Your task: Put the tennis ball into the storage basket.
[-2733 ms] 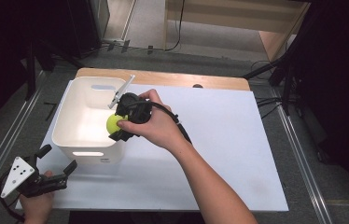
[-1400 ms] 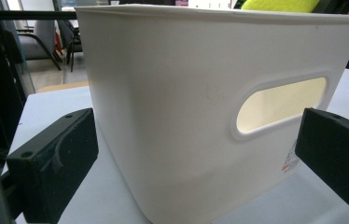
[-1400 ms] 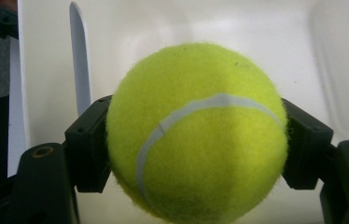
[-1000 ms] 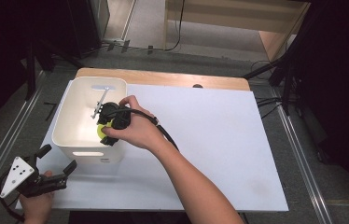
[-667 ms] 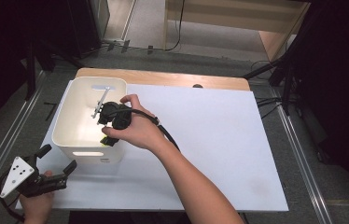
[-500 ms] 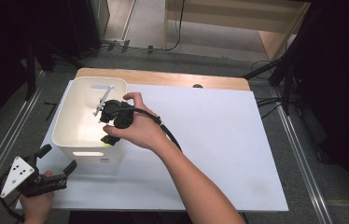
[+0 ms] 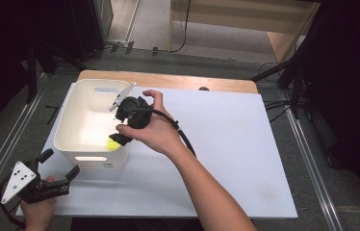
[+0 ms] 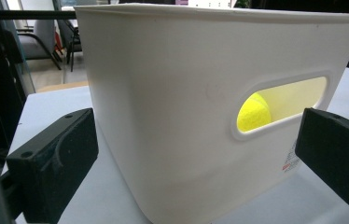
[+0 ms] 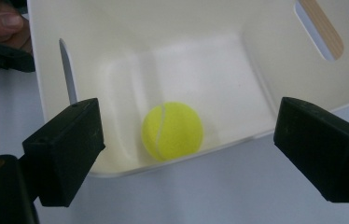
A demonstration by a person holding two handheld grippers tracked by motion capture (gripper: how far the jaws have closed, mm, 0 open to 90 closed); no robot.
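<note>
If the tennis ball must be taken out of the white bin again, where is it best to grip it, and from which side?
Probably from above, jaws across the middle of the tennis ball: it lies on the floor of the white bin, whose tall walls block any sideways approach.

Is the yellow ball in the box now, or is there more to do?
Done: the yellow tennis ball lies on the floor of the white plastic box, with nothing gripping it. In hand: the right gripper sits above the box, its jaws just opened wide and empty. Left: probably only drawing that hand away. The left gripper waits open beside the box.
</note>
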